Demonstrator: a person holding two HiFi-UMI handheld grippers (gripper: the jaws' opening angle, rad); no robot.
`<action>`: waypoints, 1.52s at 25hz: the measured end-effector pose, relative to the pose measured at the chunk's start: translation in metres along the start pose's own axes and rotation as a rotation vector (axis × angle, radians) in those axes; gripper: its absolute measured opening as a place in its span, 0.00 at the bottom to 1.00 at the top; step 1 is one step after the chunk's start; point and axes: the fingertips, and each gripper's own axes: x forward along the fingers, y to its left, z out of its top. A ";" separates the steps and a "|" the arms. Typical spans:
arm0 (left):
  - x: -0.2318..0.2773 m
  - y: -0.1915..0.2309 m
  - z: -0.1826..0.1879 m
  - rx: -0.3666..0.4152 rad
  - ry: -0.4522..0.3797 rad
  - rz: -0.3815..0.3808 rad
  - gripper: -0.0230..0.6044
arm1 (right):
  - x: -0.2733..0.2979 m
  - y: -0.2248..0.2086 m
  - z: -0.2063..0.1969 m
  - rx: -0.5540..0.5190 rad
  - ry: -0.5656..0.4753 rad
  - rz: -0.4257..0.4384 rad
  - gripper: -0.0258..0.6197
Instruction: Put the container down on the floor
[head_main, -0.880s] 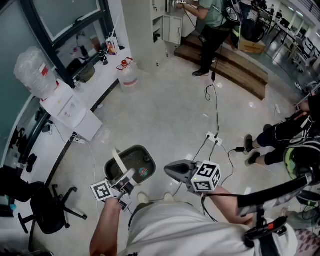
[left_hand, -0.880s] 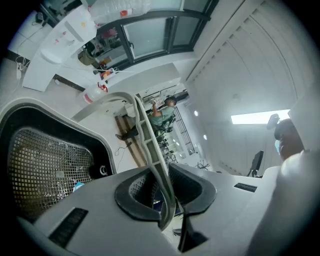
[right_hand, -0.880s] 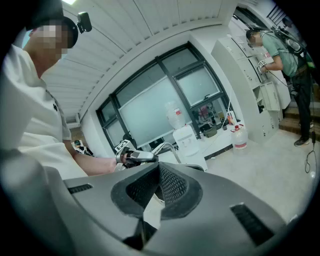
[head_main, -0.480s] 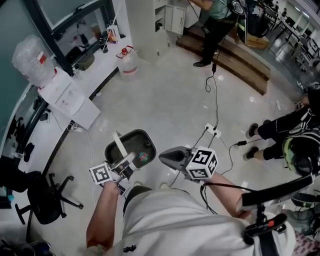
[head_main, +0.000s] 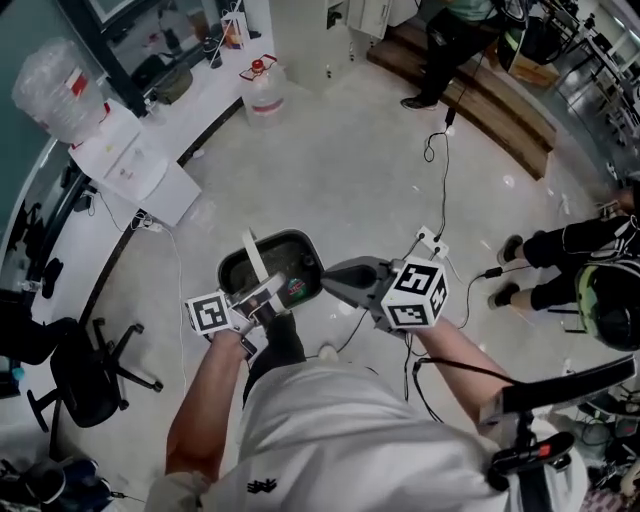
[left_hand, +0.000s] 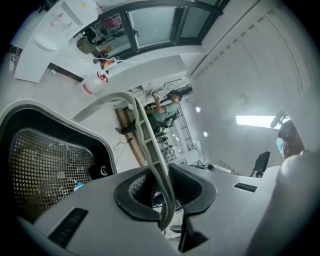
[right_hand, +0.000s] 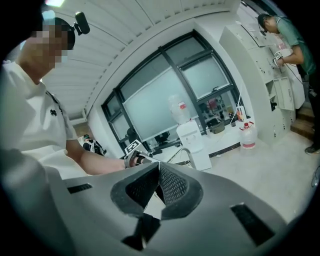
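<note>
Container (head_main: 290, 262) (left_hand: 50, 165): dark bin, grey rim, mesh liner inside, pale strap handle (head_main: 254, 262) (left_hand: 150, 135) arched over it. It hangs just ahead of the person's feet; can't tell if the base touches the floor (head_main: 330, 190).

Left gripper (head_main: 266, 296) (left_hand: 167, 192): forearm low, jaws pinched on the handle. Right gripper (head_main: 332, 277) (right_hand: 159, 184): just beside the bin's right rim, pads pressed together, nothing between.

Room to move: bare floor ahead. Power strip (head_main: 431, 244) and cables near right, office chair (head_main: 85, 370) left, water dispenser (head_main: 130, 170) well apart.
</note>
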 end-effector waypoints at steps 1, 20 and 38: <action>0.002 0.008 0.009 -0.004 0.005 -0.004 0.15 | 0.009 -0.009 0.002 0.013 -0.002 -0.004 0.07; 0.044 0.181 0.273 0.088 0.165 -0.020 0.14 | 0.225 -0.227 0.141 0.115 -0.010 -0.123 0.07; 0.148 0.379 0.482 0.019 0.067 0.038 0.13 | 0.335 -0.496 0.160 0.209 0.109 -0.032 0.07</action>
